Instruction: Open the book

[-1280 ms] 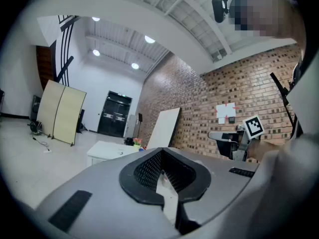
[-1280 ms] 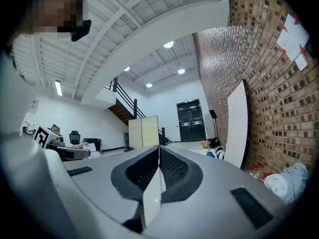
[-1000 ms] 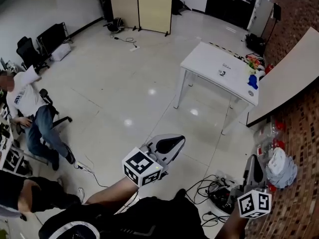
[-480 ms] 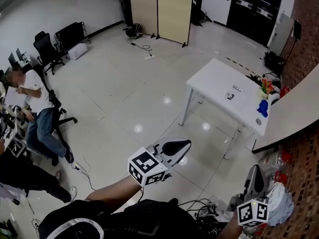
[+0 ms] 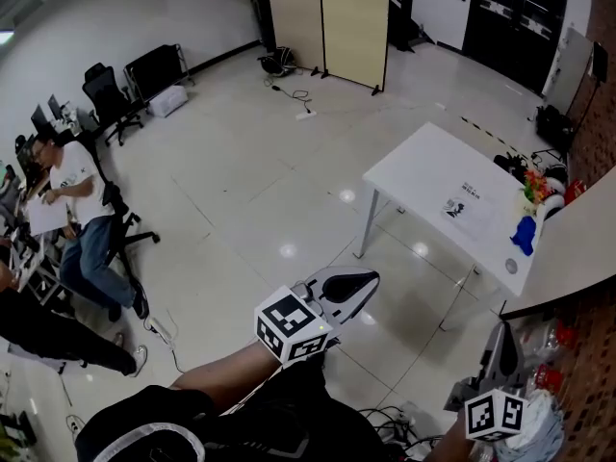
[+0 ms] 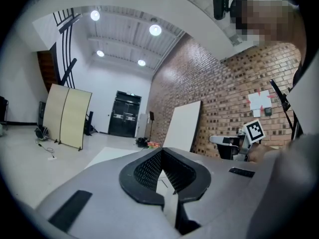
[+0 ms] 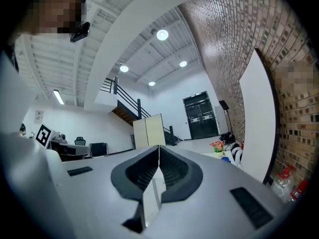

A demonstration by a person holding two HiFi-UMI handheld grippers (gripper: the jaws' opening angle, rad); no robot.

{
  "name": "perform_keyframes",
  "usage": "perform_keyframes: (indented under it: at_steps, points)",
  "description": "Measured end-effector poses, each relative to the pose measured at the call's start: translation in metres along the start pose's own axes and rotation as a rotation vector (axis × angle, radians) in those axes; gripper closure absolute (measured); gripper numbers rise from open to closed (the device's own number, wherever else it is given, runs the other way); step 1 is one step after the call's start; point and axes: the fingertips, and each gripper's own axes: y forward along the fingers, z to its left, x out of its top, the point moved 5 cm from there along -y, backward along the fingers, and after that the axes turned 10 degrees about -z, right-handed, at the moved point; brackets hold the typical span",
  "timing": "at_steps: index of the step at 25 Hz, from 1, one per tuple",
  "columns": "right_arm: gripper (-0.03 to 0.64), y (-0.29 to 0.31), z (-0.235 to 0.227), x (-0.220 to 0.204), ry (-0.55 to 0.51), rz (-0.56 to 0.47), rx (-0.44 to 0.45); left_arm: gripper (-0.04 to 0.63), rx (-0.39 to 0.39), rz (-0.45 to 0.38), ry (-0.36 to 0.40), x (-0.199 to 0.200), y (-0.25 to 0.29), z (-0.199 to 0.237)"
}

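— Fingers?
— Left fingers pressed together, nothing between. Right fingers likewise.
— Book?
— Flat on the white worktop, about mid-surface, well apart from left gripper and right gripper.
— Room?
— Bare floor between left gripper and worktop edge. Brick wall near the right gripper.

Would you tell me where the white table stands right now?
The white table stands upper right in the head view, ahead of the left claw, beside the leaning white board.
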Motion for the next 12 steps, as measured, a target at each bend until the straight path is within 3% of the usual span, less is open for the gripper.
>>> perform_keyframes:
  at_steps: [12]
  points:
    - [0.615, 0.179, -0.032, -0.031, -0.029, 0.004, -0.044, 0.600, -0.046, -0.010, 0.003, -0.003, 0.121, 0.150]
